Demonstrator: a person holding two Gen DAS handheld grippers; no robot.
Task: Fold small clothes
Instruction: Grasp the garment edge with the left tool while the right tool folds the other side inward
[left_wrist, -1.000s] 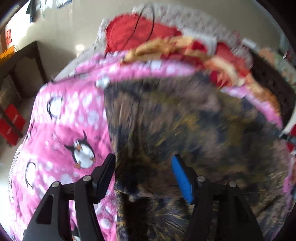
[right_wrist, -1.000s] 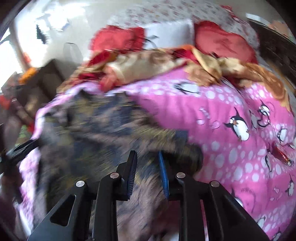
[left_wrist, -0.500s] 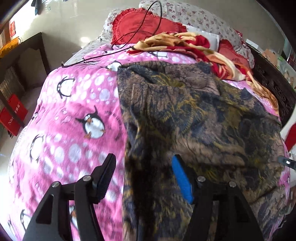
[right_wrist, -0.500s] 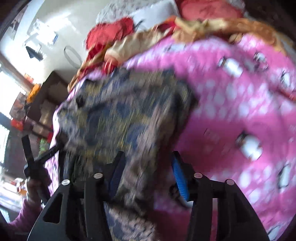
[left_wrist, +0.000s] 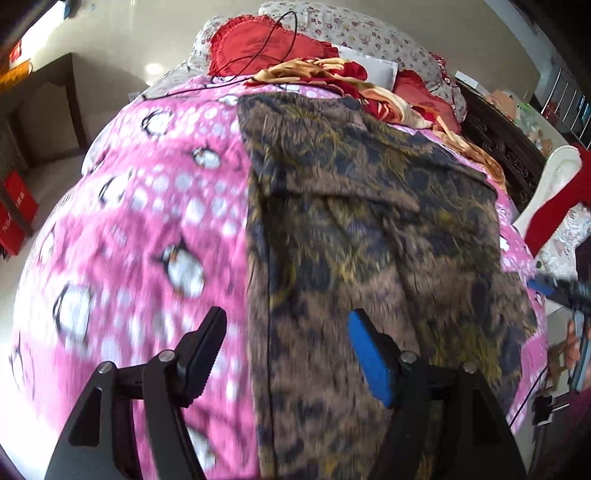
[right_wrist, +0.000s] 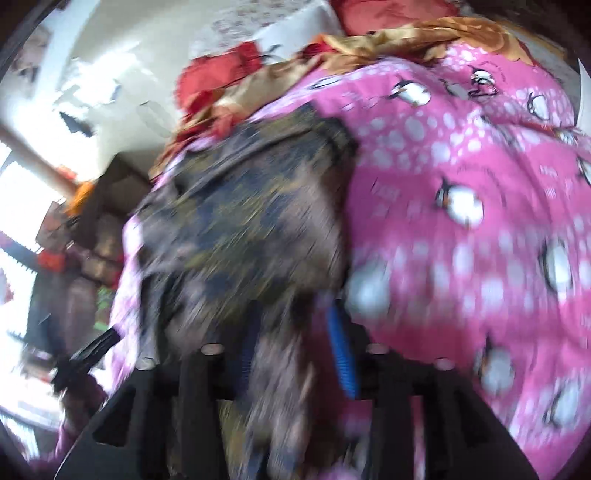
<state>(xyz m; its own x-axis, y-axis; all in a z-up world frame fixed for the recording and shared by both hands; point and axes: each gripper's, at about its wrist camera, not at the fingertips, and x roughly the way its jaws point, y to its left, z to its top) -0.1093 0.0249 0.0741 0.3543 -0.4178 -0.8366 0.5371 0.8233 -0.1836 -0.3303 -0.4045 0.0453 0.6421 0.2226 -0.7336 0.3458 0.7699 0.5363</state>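
Note:
A brown garment with a dark blue and gold pattern (left_wrist: 362, 236) lies spread on the pink penguin blanket (left_wrist: 147, 229). My left gripper (left_wrist: 286, 341) is open just above the garment's near left edge; its fingers straddle that edge and hold nothing. In the blurred right wrist view the garment (right_wrist: 243, 221) lies to the left on the blanket (right_wrist: 480, 221), and its near edge sits between the fingers of my right gripper (right_wrist: 295, 354), which stand apart. The right gripper's tip (left_wrist: 554, 288) shows at the garment's right edge in the left wrist view.
A crumpled red and gold cloth (left_wrist: 332, 79), red pillows (left_wrist: 258, 48) and a black cable (left_wrist: 236, 77) lie at the bed's head. A dark wooden bed frame (left_wrist: 506, 147) and a white rail (left_wrist: 554, 181) stand on the right. A dark cabinet (left_wrist: 40, 107) stands on the left.
The garment was dropped flat onto the blanket. My left gripper has pulled back toward the near edge. My right gripper opened wider and shifted right along the garment's edge.

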